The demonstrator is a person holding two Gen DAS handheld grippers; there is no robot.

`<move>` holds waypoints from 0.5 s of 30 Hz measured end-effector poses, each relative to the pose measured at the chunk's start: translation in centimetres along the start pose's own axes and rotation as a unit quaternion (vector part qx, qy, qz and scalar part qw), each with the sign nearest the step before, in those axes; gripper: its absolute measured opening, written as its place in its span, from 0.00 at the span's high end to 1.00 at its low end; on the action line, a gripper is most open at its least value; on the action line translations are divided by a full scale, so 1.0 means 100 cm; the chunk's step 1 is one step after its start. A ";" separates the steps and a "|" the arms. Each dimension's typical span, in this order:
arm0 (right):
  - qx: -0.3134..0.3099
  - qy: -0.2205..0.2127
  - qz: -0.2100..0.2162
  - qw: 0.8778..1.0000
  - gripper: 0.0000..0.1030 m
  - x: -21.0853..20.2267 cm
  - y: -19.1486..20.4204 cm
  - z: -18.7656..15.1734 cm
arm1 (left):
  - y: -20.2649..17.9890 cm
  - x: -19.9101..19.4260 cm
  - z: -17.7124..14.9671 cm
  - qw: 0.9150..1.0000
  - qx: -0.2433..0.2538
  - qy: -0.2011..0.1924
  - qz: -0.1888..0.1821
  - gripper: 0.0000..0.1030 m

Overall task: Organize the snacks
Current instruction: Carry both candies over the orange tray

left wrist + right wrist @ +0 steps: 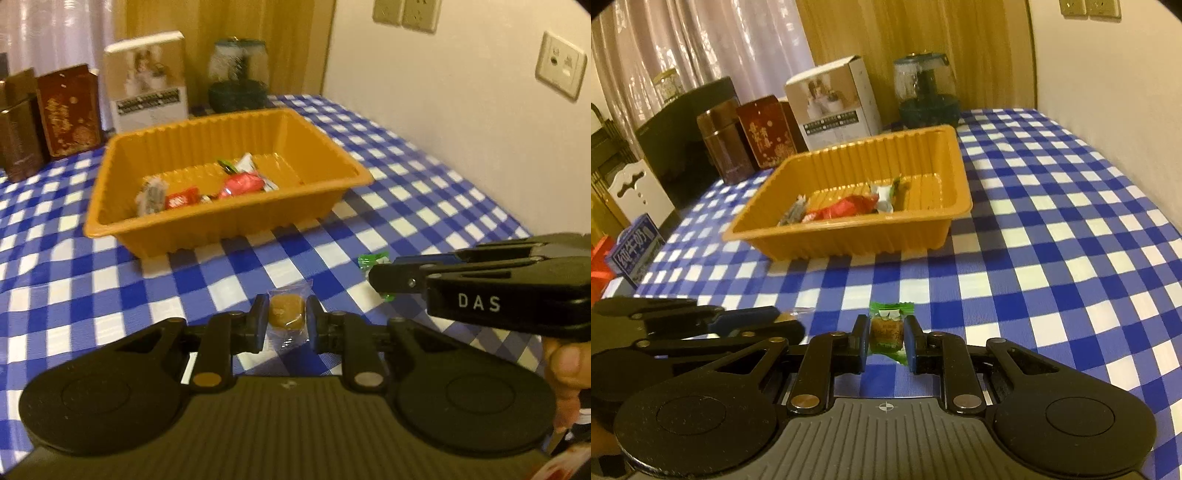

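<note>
two grippers are each pinched on a wrapped snack above the blue-and-white checked tablecloth (1052,229): the left gripper (286,319) has its pads pressed against a brown candy in a clear wrapper (286,314), and the right gripper (887,338) is clamped on a green-wrapped candy (887,328) whose printed characters are too small to read. in the left wrist view the right gripper's black body reaches in from the right edge with the white letters "das" on its side, and part of a hand (563,369) shows beneath it. beyond both snacks, near the middle of the table, stands an orange ribbed plastic tray (110,225) holding several wrapped snacks: a red packet (242,184), a small red-and-white wrapper (181,199) with a logo too blurred to read, a silvery wrapper (151,194) and a white-and-green one (245,164). behind the tray stand a white carton with a photo and a dark band of unreadable print (833,105), a red box with gold chinese lettering (766,134), a brown canister (722,144) and a clear jar on a dark green base (925,88). at the left edge of the right wrist view a blue carton (635,254) carries large white chinese characters, seemingly the words for pure milk
</note>
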State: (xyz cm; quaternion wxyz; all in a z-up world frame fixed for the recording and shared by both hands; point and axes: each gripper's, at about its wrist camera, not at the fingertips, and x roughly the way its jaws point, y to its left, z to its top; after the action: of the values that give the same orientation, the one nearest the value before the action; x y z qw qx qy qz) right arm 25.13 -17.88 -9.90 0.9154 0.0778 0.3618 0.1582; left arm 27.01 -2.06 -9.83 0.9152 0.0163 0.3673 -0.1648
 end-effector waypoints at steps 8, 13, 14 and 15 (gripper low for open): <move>-0.016 -0.039 0.010 0.999 0.80 -0.018 0.018 0.014 | 0.015 -0.035 0.013 0.998 -0.036 -0.045 0.029 0.81; -0.027 -0.075 0.009 0.997 0.80 -0.026 0.032 0.025 | 0.024 -0.046 0.024 0.996 -0.048 -0.064 0.045 0.81; -0.027 -0.082 0.006 0.996 0.80 -0.027 0.033 0.028 | 0.026 -0.047 0.027 0.995 -0.051 -0.067 0.045 0.81; -0.025 -0.088 0.005 0.996 0.80 -0.028 0.033 0.032 | 0.028 -0.047 0.030 0.995 -0.053 -0.070 0.045 0.81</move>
State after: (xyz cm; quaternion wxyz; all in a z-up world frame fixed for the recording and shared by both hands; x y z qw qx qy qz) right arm 24.61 -15.80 -4.98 0.9446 0.0706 0.2754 0.1639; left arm 26.65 1.49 -4.71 0.9446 -0.0278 0.3097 -0.1048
